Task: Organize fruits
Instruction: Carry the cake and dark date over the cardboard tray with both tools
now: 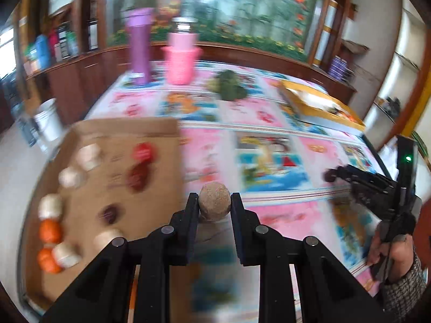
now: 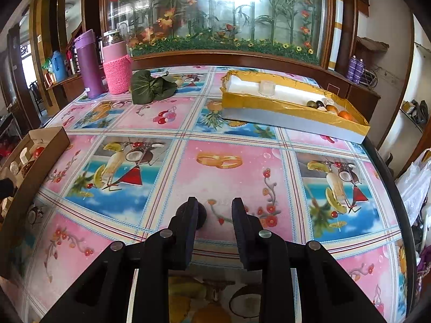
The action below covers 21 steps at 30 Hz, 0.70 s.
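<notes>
My left gripper (image 1: 214, 202) is shut on a round brown fruit (image 1: 214, 204), held above the table just right of a brown cardboard box (image 1: 89, 185). The box holds several fruits: pale round ones (image 1: 70, 176), orange ones (image 1: 49, 231) and dark red ones (image 1: 138, 175). My right gripper (image 2: 214, 207) is open and empty above the patterned tablecloth; a small dark round thing (image 2: 201, 215) shows behind its left finger. It also shows in the left wrist view (image 1: 330, 175) at the right. A yellow tray (image 2: 269, 107) at the far right holds several fruits (image 2: 330, 107).
A purple flask (image 2: 89, 64), a pink-sleeved jar (image 2: 116, 67) and a green leafy bunch (image 2: 150, 86) stand at the table's far side. A wooden ledge and glass flower panel lie behind. The cardboard box (image 2: 35, 156) sits at the left edge.
</notes>
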Available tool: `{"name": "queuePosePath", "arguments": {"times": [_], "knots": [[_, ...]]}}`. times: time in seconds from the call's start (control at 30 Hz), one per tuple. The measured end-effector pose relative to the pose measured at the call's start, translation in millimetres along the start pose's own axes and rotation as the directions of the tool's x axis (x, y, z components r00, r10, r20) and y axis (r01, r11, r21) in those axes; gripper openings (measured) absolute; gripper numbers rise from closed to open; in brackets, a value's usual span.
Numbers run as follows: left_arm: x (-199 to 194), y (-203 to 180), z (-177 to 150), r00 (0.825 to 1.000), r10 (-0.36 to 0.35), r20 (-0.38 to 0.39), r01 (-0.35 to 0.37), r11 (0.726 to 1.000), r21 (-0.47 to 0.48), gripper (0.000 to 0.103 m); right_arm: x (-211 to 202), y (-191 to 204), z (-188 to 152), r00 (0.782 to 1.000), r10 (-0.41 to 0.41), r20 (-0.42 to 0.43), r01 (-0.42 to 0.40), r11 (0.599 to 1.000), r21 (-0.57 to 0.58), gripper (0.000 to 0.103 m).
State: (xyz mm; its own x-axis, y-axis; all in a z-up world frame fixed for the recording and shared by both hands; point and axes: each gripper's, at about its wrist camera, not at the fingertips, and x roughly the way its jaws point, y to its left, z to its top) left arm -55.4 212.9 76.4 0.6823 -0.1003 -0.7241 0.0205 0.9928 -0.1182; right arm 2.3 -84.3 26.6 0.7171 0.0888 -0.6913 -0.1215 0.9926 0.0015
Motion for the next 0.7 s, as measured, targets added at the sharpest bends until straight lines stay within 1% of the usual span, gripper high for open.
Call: {"name": "queuePosePath", "arguments": {"times": [0.07,0.1,0.17,0.27,0.33,0.4,0.53,0.6,0.67,0.7], "knots": [[-15.7,35.8,-10.8,0.999,0.044,0.005,-0.044,0.997,-0.067,0.023,-3.5,7.1,-0.3,1.000,0.013,-0.003,-0.013,1.000,-0.006,0.026],[-23.7,56.8,-18.4,0.998,0.067,0.004,-0.066,0.992,-0.108,0.023,-6.3,11.7,-0.8,1.000,0.024,-0.004,-0.024,1.000,-0.010,0.025],[-33.0,87.3,-30.9,0.995,0.103,-0.005,-0.102,0.982,-0.161,0.023,-14.7,24.5,-2.6,0.999,0.054,-0.005,-0.054,0.998,-0.021,0.025],[-41.4,124.6,-55.1,0.991,0.131,-0.031,-0.134,0.964,-0.229,0.023,-28.9,53.8,-4.4,0.994,0.113,-0.005,-0.113,0.991,-0.066,0.025],[-45.5,135.5,-65.4,0.991,0.129,-0.032,-0.133,0.959,-0.251,0.023,-35.2,69.4,-2.6,0.986,0.165,-0.014,-0.165,0.983,-0.080,0.025],[-51.3,144.4,-74.8,0.992,0.122,-0.019,-0.123,0.954,-0.273,0.023,-39.1,72.1,1.4,0.974,0.225,-0.029,-0.226,0.973,-0.039,0.025],[-54.0,154.1,-82.8,0.993,0.118,-0.002,-0.114,0.949,-0.295,0.023,-42.6,64.8,7.7,0.954,0.296,-0.048,-0.294,0.955,0.047,0.025],[-53.1,157.6,-84.3,0.994,0.108,0.005,-0.101,0.946,-0.308,0.023,-42.6,55.1,10.1,0.934,0.352,-0.056,-0.344,0.932,0.115,0.025],[-53.8,158.7,-86.3,0.995,0.099,0.011,-0.091,0.946,-0.312,0.023,-43.5,45.4,11.0,0.922,0.384,-0.053,-0.370,0.912,0.174,0.025],[-53.7,159.1,-86.8,0.995,0.095,0.013,-0.087,0.946,-0.313,0.023,-46.4,42.0,10.8,0.920,0.388,-0.049,-0.373,0.908,0.191,0.025]]}}
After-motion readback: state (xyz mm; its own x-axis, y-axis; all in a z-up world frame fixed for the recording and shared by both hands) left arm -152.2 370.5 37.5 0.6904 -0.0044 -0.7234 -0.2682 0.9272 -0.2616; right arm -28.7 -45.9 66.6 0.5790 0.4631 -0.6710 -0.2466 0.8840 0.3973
